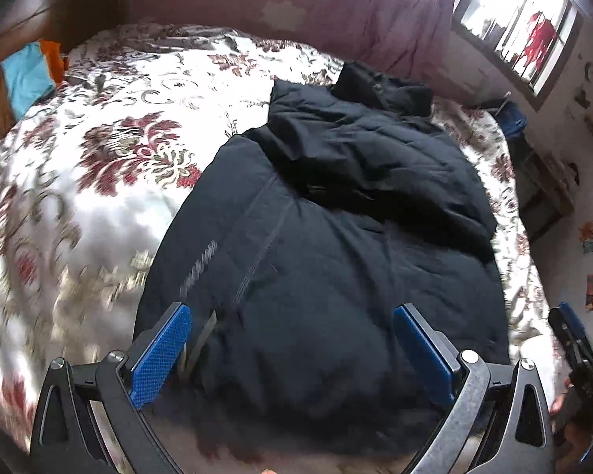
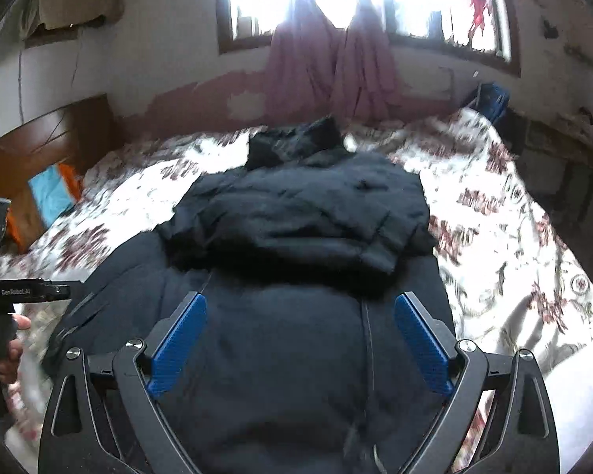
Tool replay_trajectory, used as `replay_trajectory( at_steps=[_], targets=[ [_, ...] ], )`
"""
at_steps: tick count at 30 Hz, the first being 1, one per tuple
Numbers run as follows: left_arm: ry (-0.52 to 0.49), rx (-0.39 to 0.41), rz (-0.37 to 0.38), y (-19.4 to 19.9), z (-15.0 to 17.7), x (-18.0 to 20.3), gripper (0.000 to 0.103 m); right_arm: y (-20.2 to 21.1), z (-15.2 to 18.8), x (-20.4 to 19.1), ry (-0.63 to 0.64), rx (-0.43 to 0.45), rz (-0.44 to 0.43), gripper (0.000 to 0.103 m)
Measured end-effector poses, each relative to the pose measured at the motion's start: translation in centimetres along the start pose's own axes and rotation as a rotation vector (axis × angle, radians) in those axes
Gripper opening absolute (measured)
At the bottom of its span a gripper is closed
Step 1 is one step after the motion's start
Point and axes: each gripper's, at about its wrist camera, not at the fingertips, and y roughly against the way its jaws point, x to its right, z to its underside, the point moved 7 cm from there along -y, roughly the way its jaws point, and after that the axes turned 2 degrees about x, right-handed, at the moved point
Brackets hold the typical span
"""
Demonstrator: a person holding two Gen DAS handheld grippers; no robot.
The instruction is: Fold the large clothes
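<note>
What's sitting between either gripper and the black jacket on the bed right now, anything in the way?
Nothing visible. The left gripper and right gripper are both open, with the black jacket lying directly ahead between their fingers. Only the floral bedspread surrounds it; the sleeves folded across its upper part are the jacket itself, not an obstacle.

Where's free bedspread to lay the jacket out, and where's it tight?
Largest free patch: the floral bedspread left of the dark jacket, reaching toward the blue cloth by the headboard. A narrower strip lies right of the jacket, toward the bed's edge. Tight at the far end, where the collar nears the pink curtain.
</note>
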Motion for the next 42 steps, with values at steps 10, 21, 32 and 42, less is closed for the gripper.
replay_trajectory(
  at_steps=[10, 21, 32, 42],
  targets=[
    [-0.077, 0.137, 0.013, -6.3, -8.5, 0.7, 0.103, -6.6, -1.8, -2.1, -0.034, 0.002, 0.048, 0.093],
    [-0.067, -0.028, -0.041, -7.4, -13.2, 5.5, 0.103, -8.8, -5.7, 1.5, -0.085, -0.170, 0.017, 0.093],
    [0.107, -0.205, 0.066, -11.7, -16.1, 8.6, 0.103, -16.0, -8.6, 3.7, 0.013, -0.296, -0.101, 0.093],
    [-0.040, -0.197, -0.069, -20.2, -24.0, 6.3, 0.103, -21.6, -10.2, 2.5, 0.003, -0.305, -0.233, 0.093]
  ],
)
